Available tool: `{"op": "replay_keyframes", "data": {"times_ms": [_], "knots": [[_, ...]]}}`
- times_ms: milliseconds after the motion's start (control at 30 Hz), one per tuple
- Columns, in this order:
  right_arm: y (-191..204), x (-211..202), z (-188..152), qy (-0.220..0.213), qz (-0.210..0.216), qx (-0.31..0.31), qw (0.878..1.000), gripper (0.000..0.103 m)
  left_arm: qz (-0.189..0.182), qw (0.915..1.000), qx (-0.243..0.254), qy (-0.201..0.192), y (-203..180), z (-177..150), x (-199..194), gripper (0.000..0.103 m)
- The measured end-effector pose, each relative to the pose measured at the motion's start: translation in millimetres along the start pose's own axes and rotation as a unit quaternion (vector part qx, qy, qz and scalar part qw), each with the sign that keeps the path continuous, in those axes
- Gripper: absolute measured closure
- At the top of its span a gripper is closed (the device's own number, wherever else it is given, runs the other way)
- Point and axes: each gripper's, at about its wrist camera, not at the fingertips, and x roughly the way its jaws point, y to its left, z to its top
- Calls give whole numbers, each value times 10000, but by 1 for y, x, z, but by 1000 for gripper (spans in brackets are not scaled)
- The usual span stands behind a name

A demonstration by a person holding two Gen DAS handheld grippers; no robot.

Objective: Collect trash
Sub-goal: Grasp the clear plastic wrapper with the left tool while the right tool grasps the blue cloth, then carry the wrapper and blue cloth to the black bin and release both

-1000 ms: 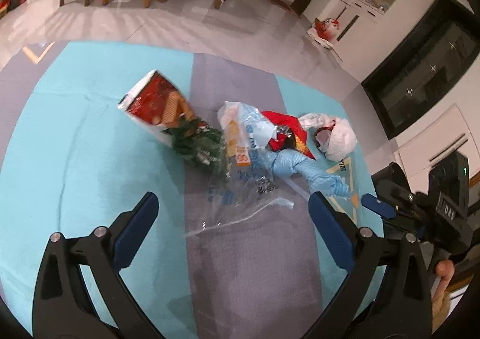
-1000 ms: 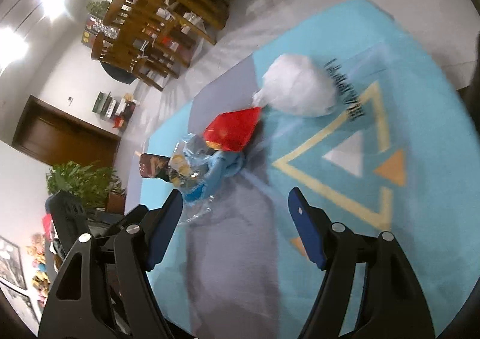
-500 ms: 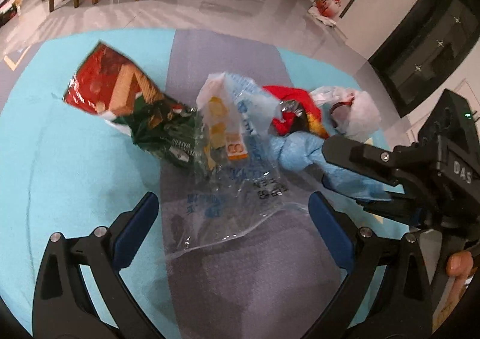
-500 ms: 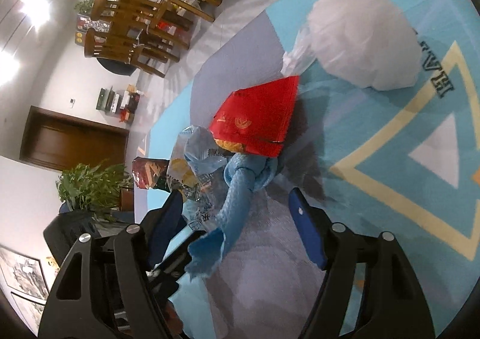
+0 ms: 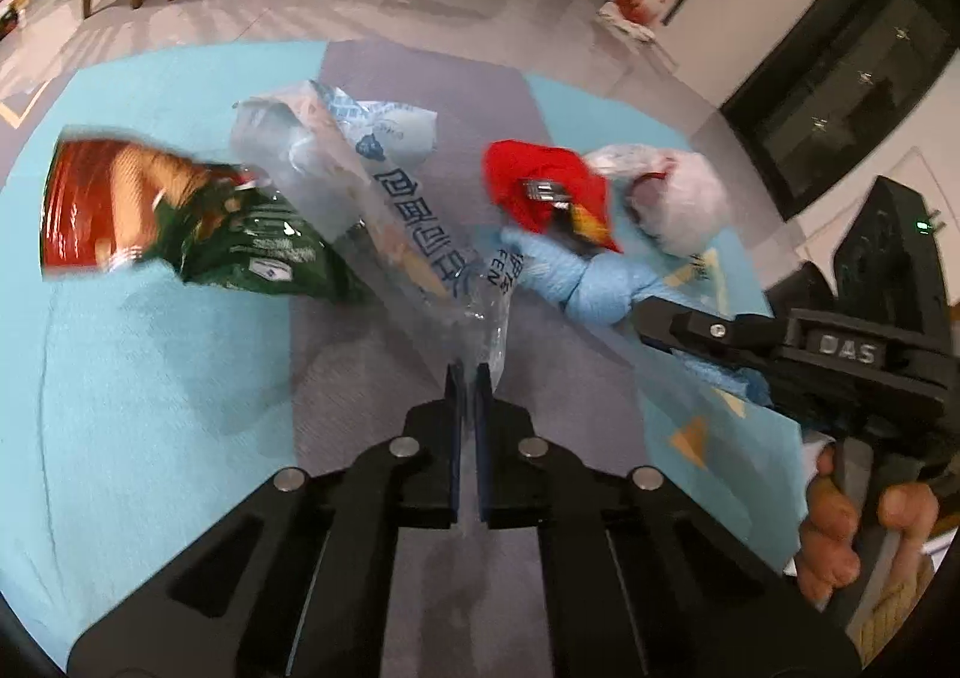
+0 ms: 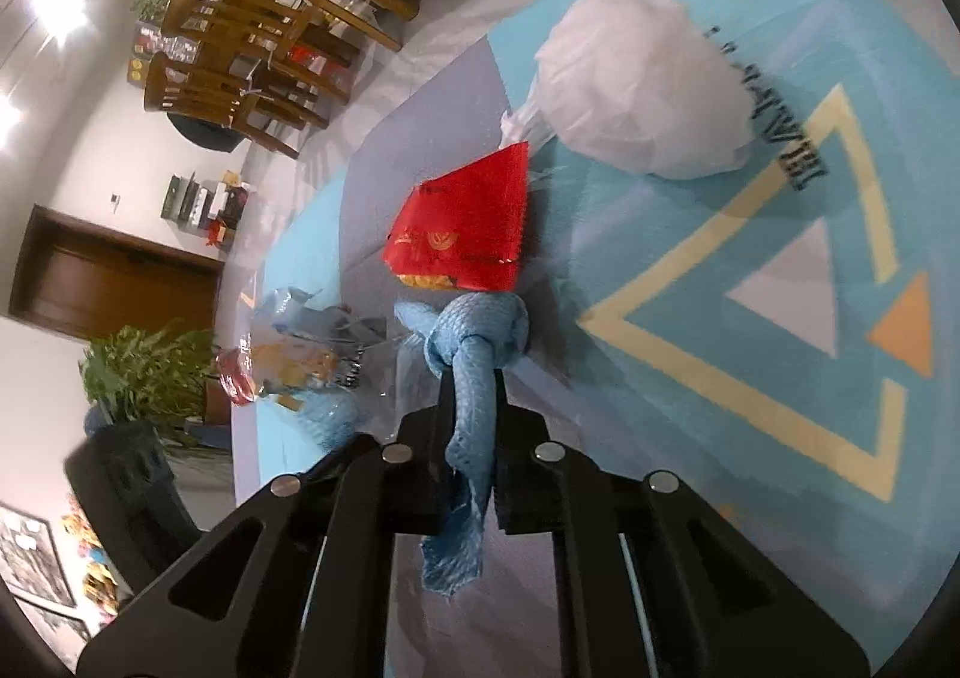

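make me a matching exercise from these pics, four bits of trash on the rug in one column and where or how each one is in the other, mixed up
Things:
1. clear printed plastic bag
2. knotted blue cloth
3. white plastic bag
4. red wrapper

States:
A. lying free on the rug, over the dark lettering
B. pinched in the left gripper
C. lying free between the knot and the white bag
D. pinched in the right gripper, its tail trailing back between the fingers

Pairs: 1-B, 2-D, 3-A, 4-C

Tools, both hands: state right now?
Left tool: just closed, pinching the clear plastic bag.
Right tool: just closed, gripping the knotted blue cloth.
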Motion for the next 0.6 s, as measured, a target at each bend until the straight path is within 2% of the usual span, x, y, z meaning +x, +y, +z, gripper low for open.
{"op": "replay_keyframes", "data": {"times_ms": [100, 200, 333, 500, 600], "knots": [[-1, -15, -8, -15, -99, -151, 9998, 93, -249, 9995, 158, -62, -8, -6, -14, 100], [-5, -27, -15, -52, -133, -222, 9997, 93, -670, 9974, 242, -57, -15, -13, -31, 100], [-9, -53, -20, -349, -141, -302, 9988, 93, -1076, 9933, 339, -242, -21, -18, -56, 100], [-13, -85, -17, -800, 197, -316, 9961, 93, -1235, 9887, 173, -829, -17, -7, -91, 100], [-12, -98, -16, -1054, 288, -384, 9933, 93, -1216, 9873, 45, -1016, -13, -1, -100, 100]]}}
